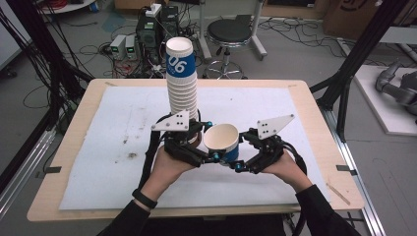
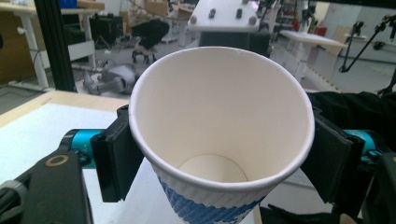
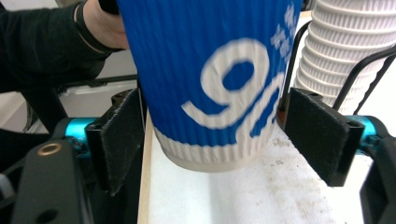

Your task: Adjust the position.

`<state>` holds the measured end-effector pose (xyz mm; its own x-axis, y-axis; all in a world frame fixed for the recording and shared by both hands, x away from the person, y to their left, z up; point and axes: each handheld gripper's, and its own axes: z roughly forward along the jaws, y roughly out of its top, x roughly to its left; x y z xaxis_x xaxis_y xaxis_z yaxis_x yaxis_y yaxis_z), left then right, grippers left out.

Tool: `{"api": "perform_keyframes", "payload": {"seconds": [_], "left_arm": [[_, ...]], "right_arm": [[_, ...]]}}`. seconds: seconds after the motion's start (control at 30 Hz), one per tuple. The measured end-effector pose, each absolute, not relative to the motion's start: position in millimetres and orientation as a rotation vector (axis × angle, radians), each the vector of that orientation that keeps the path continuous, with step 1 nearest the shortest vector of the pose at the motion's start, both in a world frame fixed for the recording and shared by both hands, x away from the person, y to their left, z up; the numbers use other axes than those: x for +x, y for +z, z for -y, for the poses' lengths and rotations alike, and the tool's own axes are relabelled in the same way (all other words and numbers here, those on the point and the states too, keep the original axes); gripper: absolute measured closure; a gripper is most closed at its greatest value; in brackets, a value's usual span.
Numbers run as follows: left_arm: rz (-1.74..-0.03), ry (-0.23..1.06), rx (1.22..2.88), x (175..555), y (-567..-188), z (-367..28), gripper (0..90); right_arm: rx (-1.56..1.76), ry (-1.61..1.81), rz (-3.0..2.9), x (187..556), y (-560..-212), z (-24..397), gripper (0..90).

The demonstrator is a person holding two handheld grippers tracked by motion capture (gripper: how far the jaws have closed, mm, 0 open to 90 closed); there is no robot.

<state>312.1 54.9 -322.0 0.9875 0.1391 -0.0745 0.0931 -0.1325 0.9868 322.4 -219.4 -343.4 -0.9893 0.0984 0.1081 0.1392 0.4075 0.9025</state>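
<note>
High view: I'm holding a single blue-and-white cup point(image 1: 222, 142) at frame centre between my left gripper point(image 1: 201, 147) and my right gripper point(image 1: 246, 156), just right of the tall cup stack point(image 1: 182, 81) standing on the white mat point(image 1: 118, 142). Left gripper view: my pads point(image 2: 116, 156) are pinching the cup point(image 2: 219, 135) just under the rim at both sides; squeezing harder could be crushing the thin wall. Right gripper view: my jaws are standing spread, the right pad point(image 3: 322, 135) clear of the cup point(image 3: 210, 84), so the cup is depending on the left grip alone and could be tilting out, or bumping the stack point(image 3: 350, 46) at upper right and toppling it.
</note>
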Motion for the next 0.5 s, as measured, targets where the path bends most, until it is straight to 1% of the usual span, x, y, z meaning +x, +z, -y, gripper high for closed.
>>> {"api": "perform_keyframes", "payload": {"seconds": [0.23, 0.4, 0.47, 0.5], "left_arm": [[-0.171, 0.072, 1.791, 310.5, -320.4, -49.6, 22.8], [-0.178, 0.071, 1.798, 309.5, -320.4, -47.6, 23.0], [-0.176, 0.072, 1.800, 309.7, -320.5, -47.6, 23.0], [-0.174, 0.066, 1.797, 309.6, -320.4, -47.6, 23.1]], "right_arm": [[-0.251, -1.719, 2.529, 322.0, -345.7, 213.0, 19.4], [-0.274, -1.728, 2.506, 322.6, -349.4, 210.1, 19.7], [-0.283, -1.734, 2.501, 322.6, -350.7, 208.8, 20.7], [-0.281, -1.739, 2.498, 322.8, -350.9, 208.9, 24.0]]}}
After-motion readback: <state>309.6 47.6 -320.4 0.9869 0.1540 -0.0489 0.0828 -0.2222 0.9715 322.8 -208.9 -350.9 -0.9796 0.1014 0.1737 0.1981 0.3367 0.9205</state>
